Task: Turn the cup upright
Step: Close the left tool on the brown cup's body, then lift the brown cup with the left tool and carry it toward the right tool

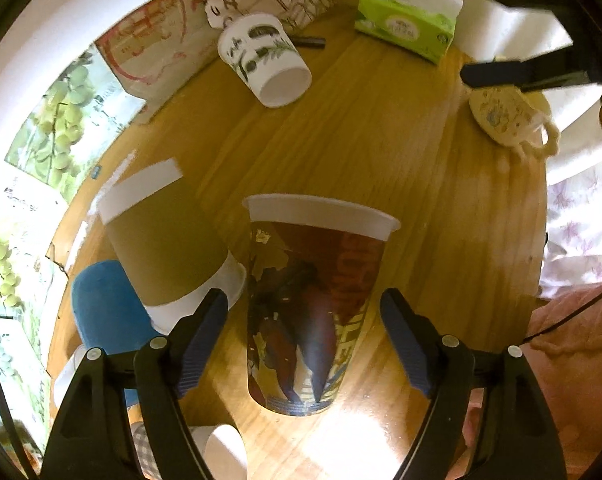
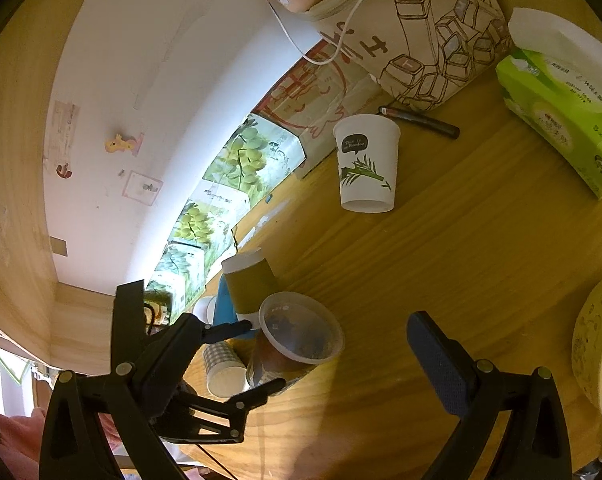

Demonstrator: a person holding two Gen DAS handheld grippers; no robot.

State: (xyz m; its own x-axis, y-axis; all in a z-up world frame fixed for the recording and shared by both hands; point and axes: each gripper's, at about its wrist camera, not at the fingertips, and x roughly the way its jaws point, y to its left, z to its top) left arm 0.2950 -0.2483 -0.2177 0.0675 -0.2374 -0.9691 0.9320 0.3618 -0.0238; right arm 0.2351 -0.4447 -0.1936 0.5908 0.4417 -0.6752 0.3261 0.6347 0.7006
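Observation:
A printed red and brown cup [image 1: 305, 304] stands upright on the wooden table [image 1: 441, 200], rim up. It also shows in the right wrist view [image 2: 297, 336]. My left gripper [image 1: 305, 336] is open, one finger on each side of the cup, not touching it; it also appears in the right wrist view [image 2: 257, 356]. My right gripper [image 2: 301, 364] is open and empty above the table, to the right of the cup. A white leaf-print cup [image 1: 267, 62] stands upside down further back, also seen in the right wrist view [image 2: 367, 162].
A brown upside-down cup [image 1: 169, 248], a blue cup [image 1: 109, 308] and small white and checked cups [image 2: 223, 368] crowd the left. A green tissue box [image 1: 409, 26], a printed bag [image 2: 429, 40], a dark pen [image 2: 419, 120] and a yellow mug [image 1: 501, 116] lie around the table.

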